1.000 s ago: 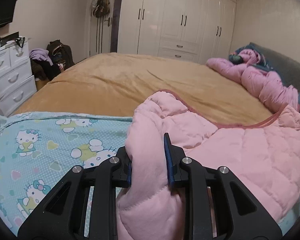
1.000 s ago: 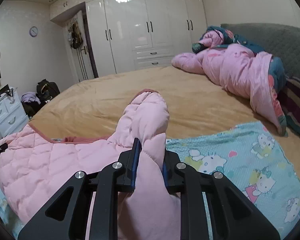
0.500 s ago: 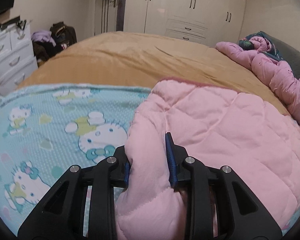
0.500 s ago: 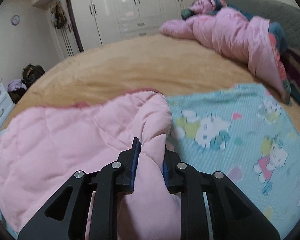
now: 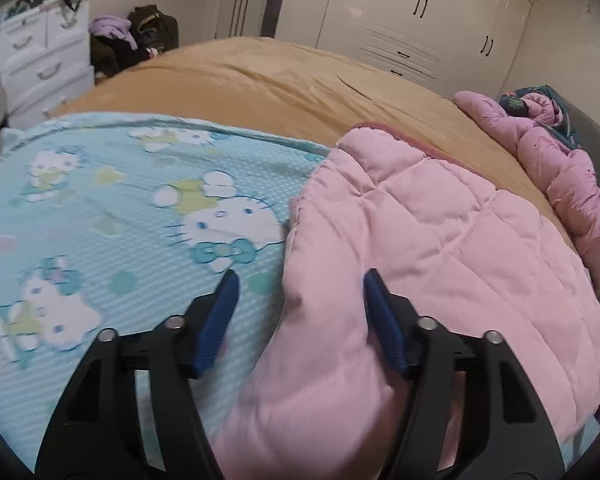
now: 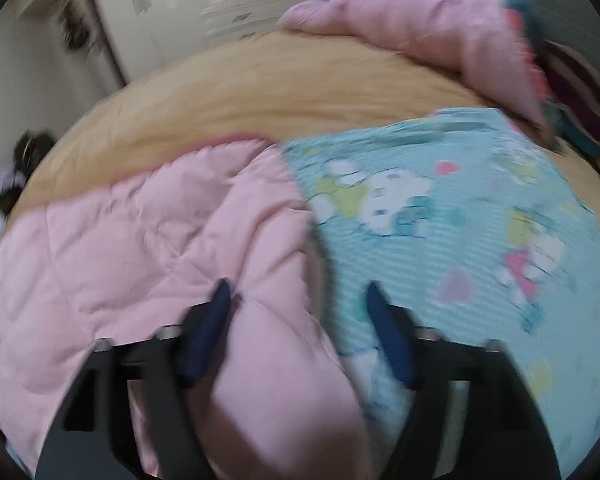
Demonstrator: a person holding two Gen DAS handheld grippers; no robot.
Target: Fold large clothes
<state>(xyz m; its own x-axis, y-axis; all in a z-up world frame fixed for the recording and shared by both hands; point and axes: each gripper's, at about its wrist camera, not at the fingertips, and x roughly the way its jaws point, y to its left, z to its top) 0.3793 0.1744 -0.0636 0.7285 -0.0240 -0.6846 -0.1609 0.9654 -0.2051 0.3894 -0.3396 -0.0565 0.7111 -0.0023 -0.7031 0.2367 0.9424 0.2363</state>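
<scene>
A pink quilted jacket (image 5: 440, 240) lies spread on a light blue cartoon-cat blanket (image 5: 100, 208) on the bed. My left gripper (image 5: 300, 292) hovers low over the jacket's left edge, its jaws opening; the pink fabric lies between them against the right pad, clear of the left pad. In the blurred right wrist view the jacket (image 6: 140, 248) fills the left side and the blanket (image 6: 460, 220) the right. My right gripper (image 6: 298, 300) is over the jacket's right edge, jaws opening, with fabric between them beside the left pad and a gap to the right pad.
A tan bedspread (image 5: 280, 80) covers the bed beyond the blanket. A heap of pink bedding (image 5: 560, 160) lies at the far right by the grey headboard. White wardrobes (image 5: 420, 12) stand behind, with a white drawer unit (image 5: 40, 52) and bags at the left.
Both grippers sank toward the bed with the jacket edges pinched, laying the raised pink fabric flat. Both then spread their jaws and let go of the fabric.
</scene>
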